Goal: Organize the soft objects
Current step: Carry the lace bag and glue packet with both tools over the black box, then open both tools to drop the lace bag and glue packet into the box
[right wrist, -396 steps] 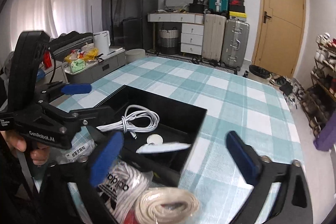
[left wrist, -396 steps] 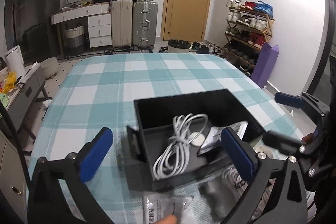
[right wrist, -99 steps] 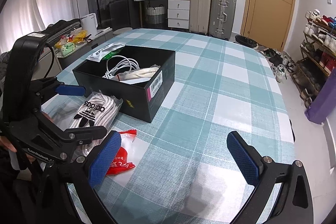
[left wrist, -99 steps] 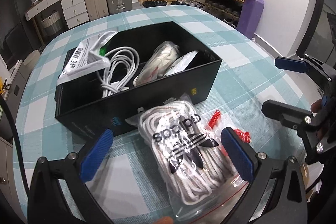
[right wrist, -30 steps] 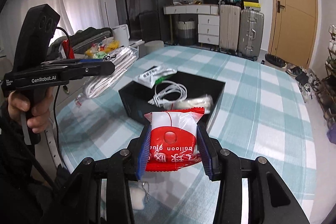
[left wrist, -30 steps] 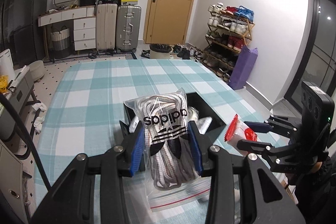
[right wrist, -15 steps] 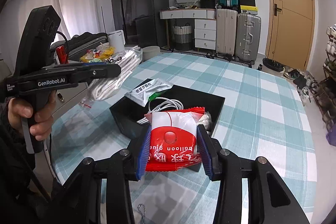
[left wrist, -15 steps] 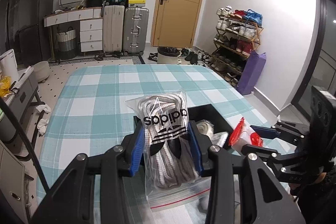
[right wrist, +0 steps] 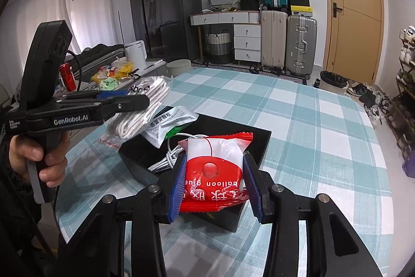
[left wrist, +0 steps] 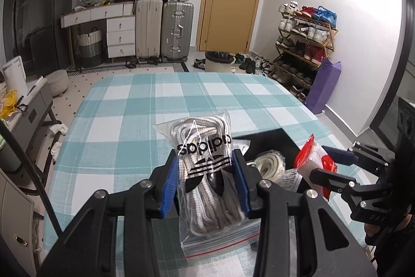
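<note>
Now, from the nearest things to the farthest:

Left gripper (left wrist: 206,183): its blue pads are closed on a clear zip bag of white shoelaces (left wrist: 207,173) with an adidas mark. The bag is held in the air, just at the near left side of the box.

Right gripper (right wrist: 212,184): its pads are pressed on a red and white packet of balloon glue (right wrist: 214,168). The packet hangs above the near edge of the box, not yet inside.

Person's hand (right wrist: 39,157): it holds the handle of the left gripper, at the left in the right wrist view.

Black box (right wrist: 259,139): it stands near the near edge of the table and is open on top. Inside I see a white charging cable (right wrist: 168,159), a grey foil pouch (right wrist: 168,123) that leans on the left wall, and a white coiled band (left wrist: 268,164).

Table (right wrist: 311,121): it has a teal and white checked cloth; its far half carries nothing that I can see.

Done, in my judgement: several soft things already lie in the box, and the last two are lifted from the table.

Left to do: to lower both bags into the box and to let them go. Whether other loose things wait near the near edge, hidden under the grippers, I cannot tell.

Room behind: suitcases (left wrist: 164,27) stand by the far wall.
</note>
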The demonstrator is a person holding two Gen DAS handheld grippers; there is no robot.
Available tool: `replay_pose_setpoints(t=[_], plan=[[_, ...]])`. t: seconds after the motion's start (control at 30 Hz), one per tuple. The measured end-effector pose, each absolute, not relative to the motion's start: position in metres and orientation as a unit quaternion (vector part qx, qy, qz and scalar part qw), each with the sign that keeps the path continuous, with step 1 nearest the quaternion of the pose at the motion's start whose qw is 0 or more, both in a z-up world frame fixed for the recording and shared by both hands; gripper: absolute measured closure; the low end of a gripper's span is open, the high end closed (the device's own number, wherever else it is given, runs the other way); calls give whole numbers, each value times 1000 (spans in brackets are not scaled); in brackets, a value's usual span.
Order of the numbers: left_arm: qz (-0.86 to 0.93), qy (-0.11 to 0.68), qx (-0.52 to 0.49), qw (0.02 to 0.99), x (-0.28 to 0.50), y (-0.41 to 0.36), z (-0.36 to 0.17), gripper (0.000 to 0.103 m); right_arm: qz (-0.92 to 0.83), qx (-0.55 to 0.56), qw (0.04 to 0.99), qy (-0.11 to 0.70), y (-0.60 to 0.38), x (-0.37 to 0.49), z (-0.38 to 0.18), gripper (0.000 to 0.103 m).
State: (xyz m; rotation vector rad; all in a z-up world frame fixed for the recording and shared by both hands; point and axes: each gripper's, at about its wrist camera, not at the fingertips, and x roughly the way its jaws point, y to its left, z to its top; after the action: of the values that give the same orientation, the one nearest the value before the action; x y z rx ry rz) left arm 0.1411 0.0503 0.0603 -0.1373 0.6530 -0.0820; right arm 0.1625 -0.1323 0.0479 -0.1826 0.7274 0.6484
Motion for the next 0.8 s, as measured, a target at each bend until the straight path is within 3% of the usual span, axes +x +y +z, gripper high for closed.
replay_pose_setpoints(t=[0.8], plan=[[-78, 356, -59, 929, 162, 32, 29, 65, 303, -116, 869, 373, -106, 196, 24, 60]])
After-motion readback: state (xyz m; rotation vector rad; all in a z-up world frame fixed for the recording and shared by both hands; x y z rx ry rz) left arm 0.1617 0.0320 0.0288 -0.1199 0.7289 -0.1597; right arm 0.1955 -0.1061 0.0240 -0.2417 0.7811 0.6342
